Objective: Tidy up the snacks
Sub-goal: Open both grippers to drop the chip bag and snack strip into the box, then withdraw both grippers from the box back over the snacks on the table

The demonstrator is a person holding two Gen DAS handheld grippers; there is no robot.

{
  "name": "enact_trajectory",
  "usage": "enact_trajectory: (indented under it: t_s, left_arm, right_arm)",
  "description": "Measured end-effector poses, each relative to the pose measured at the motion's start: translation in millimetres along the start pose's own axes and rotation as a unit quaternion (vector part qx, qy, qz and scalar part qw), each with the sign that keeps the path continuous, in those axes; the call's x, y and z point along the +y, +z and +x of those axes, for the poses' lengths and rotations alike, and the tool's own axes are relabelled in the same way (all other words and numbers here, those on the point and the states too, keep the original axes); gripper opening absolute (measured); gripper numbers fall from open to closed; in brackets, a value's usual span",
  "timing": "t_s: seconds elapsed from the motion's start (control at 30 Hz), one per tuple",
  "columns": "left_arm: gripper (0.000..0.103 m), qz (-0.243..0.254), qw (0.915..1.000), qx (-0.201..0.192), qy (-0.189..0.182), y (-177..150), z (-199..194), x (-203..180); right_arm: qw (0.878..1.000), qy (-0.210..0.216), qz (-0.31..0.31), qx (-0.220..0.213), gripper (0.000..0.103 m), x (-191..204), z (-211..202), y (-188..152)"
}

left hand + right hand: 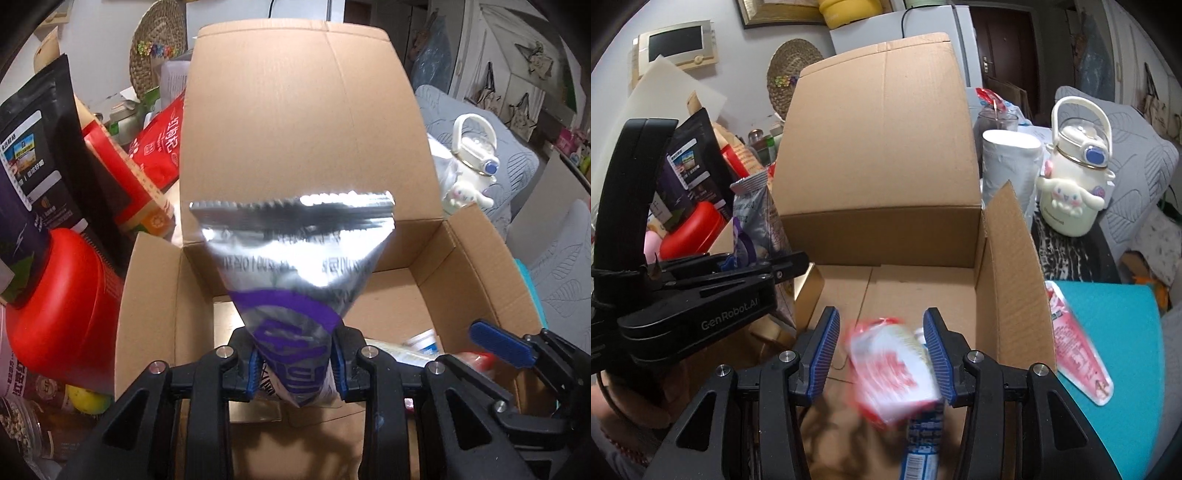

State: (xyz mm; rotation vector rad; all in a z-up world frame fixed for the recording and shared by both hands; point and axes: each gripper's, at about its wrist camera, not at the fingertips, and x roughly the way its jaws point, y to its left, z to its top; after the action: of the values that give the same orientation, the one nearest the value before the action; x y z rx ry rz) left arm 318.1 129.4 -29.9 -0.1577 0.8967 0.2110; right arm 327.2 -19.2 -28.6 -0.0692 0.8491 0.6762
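Note:
An open cardboard box [295,129] [882,229] stands in front of me, its far flap upright. Above the box's near left side, my left gripper [295,373] [746,260] is shut on the lower end of a silver and purple snack bag [291,258] [757,218] that stands up from the jaws. My right gripper [881,354] hangs over the box floor, open. A blurred red and white packet [890,373] sits between its pads, apart from the left one. A blue and white packet [919,446] shows below it. The right gripper's blue pads [498,343] appear in the left wrist view.
Left of the box are a red tub [62,306], a black pouch [37,155] and a red pouch [162,147]. To the right stand a paper roll [1008,166] and a white cartoon bottle [1075,184]. A pink packet [1078,354] lies on a teal mat [1119,332].

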Motion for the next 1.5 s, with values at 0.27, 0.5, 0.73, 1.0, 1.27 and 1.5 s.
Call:
enact_trajectory:
  t_s: [0.27,0.5,0.73,1.0,1.27,1.5]
  left_arm:
    - [0.04,0.009,0.9999,-0.007,0.0,-1,-11,-4]
    - [0.04,0.006,0.9993,-0.034,-0.01,-4,-42,-3]
    - [0.04,-0.002,0.9981,-0.061,-0.01,-8,-87,1]
    - [0.04,-0.004,0.9942,-0.107,-0.011,-16,-146,-3]
    - [0.04,0.005,0.9909,-0.134,-0.015,-37,-190,-8]
    - [0.04,0.008,0.9893,-0.144,-0.018,-63,-220,-11]
  right_arm:
    - [0.999,-0.032,-0.005,-0.018,0.048,4,-15,5]
    - [0.998,-0.038,-0.002,-0.044,0.048,9,-48,14]
    - [0.996,-0.035,-0.009,-0.077,0.048,23,-90,18]
    - [0.992,-0.037,-0.021,-0.115,0.048,38,-142,12]
    - [0.988,-0.037,-0.03,-0.144,0.054,53,-188,-10]
    - [0.987,-0.038,-0.037,-0.154,0.058,63,-215,-34]
